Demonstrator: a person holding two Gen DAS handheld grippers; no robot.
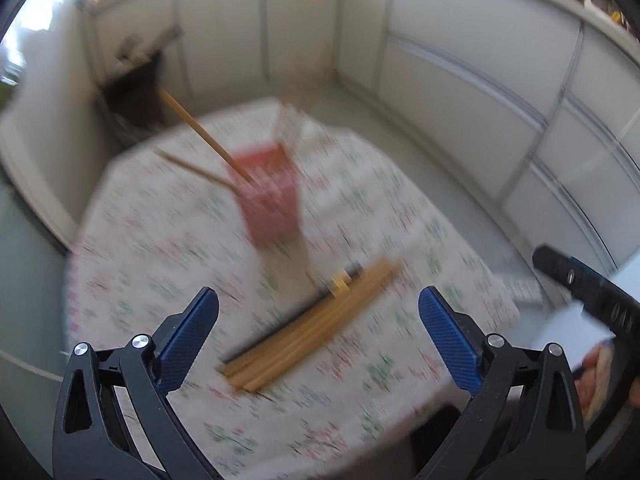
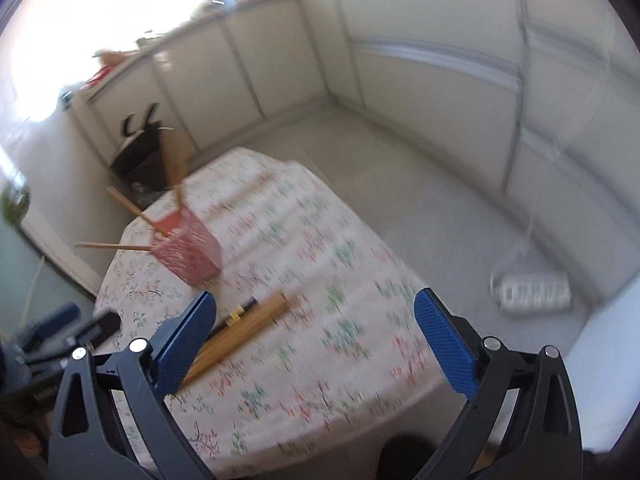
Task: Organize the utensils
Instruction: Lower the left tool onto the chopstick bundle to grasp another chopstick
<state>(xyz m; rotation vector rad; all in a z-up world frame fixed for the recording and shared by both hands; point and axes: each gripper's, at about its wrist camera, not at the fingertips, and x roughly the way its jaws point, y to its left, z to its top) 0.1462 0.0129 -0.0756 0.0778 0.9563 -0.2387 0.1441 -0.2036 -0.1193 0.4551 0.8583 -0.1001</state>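
Note:
A red utensil holder [image 1: 269, 196] stands on a table with a floral cloth [image 1: 160, 248]; wooden chopsticks [image 1: 204, 136] stick out of it. It also shows in the right wrist view [image 2: 188, 254]. A bundle of wooden chopsticks [image 1: 308, 328] with a dark one and a yellow piece lies on the cloth in front of the holder, also in the right wrist view [image 2: 240, 330]. My left gripper [image 1: 320, 340] is open and empty, above the bundle. My right gripper [image 2: 316, 344] is open and empty, to the right of the bundle. Both views are blurred.
White panelled walls [image 1: 460, 80] surround the table. A dark bin [image 2: 138, 160] stands behind the table at the left. A white object [image 2: 532, 290] lies on the floor at the right. The other gripper [image 1: 592, 300] shows at the right edge.

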